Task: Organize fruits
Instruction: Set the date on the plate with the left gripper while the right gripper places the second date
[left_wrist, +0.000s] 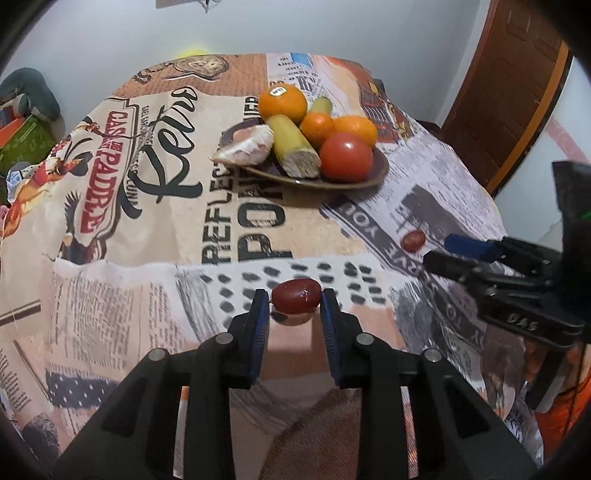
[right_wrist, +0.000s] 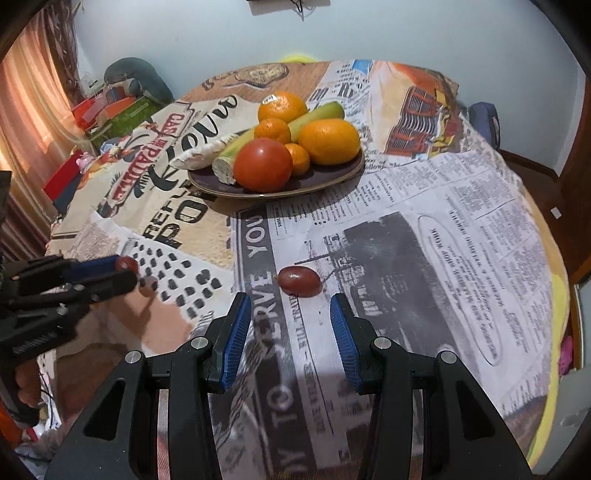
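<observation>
A dark brown plate (left_wrist: 376, 173) (right_wrist: 332, 177) sits on the table with oranges (left_wrist: 282, 102) (right_wrist: 328, 141), a red tomato (left_wrist: 346, 157) (right_wrist: 263, 165), sugarcane pieces (left_wrist: 293, 146) and a peeled segment (left_wrist: 247, 146). My left gripper (left_wrist: 295, 301) is shut on a red grape (left_wrist: 295, 297) (right_wrist: 127, 264) and holds it just above the cloth. My right gripper (right_wrist: 291, 306) is open, with a second red grape (right_wrist: 299, 280) (left_wrist: 413, 240) lying on the cloth just ahead of its fingertips. The right gripper shows in the left wrist view (left_wrist: 443, 254).
The round table is covered by a newspaper-print cloth (right_wrist: 424, 240). A wooden door (left_wrist: 509, 92) stands at the right. Boxes and clutter (right_wrist: 110, 107) lie beyond the table's left side, with a curtain (right_wrist: 33, 110).
</observation>
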